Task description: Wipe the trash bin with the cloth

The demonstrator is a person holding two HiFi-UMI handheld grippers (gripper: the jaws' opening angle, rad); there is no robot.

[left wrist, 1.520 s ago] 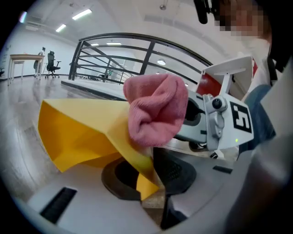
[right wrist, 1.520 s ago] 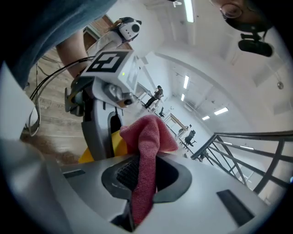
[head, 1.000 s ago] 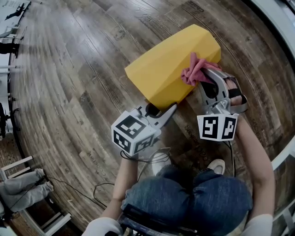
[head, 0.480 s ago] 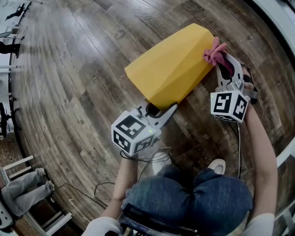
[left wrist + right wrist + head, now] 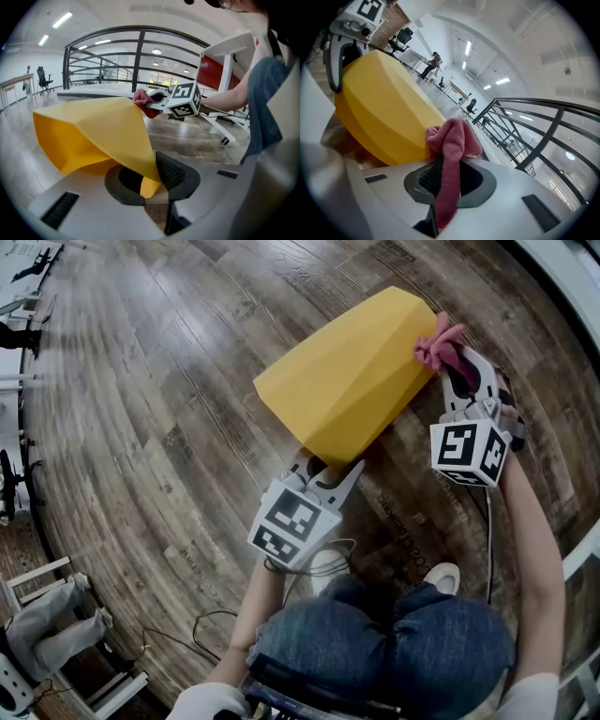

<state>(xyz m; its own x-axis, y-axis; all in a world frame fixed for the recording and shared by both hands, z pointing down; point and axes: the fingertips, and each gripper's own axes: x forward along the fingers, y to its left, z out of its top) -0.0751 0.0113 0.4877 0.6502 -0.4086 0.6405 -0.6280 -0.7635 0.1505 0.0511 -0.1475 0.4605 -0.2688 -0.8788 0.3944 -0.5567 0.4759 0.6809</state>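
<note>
In the head view the yellow trash bin (image 5: 347, 371) lies on its side on the wooden floor (image 5: 169, 381). Its open end sits right at the fingers of the left gripper (image 5: 328, 470), and its closed end reaches away toward the right gripper (image 5: 450, 367). The pink cloth (image 5: 436, 343) bunches ahead of the right fingertips, touching the bin's far edge.

In the left gripper view the fingers (image 5: 171, 171) are clamped on the bin's thin rim, one inside the mouth and one outside. The wall (image 5: 93, 131) rises above and ahead of them. It looks like a light, stiff, smooth plastic shell, so it would likely slide or roll under wiping pressure. The rim seems the sensible place to pin it, since the flat faces offer nothing to pinch.

In the right gripper view the fingers (image 5: 429, 178) are closed on a fold of the cloth (image 5: 452, 140). A soft wad stands proud beyond the tips and a tail hangs back between them. The bin (image 5: 379, 108) lies just ahead and left of the wad. The cloth is limp and compressible, so a grip deep in the bunch should keep it from pulling free.
</note>
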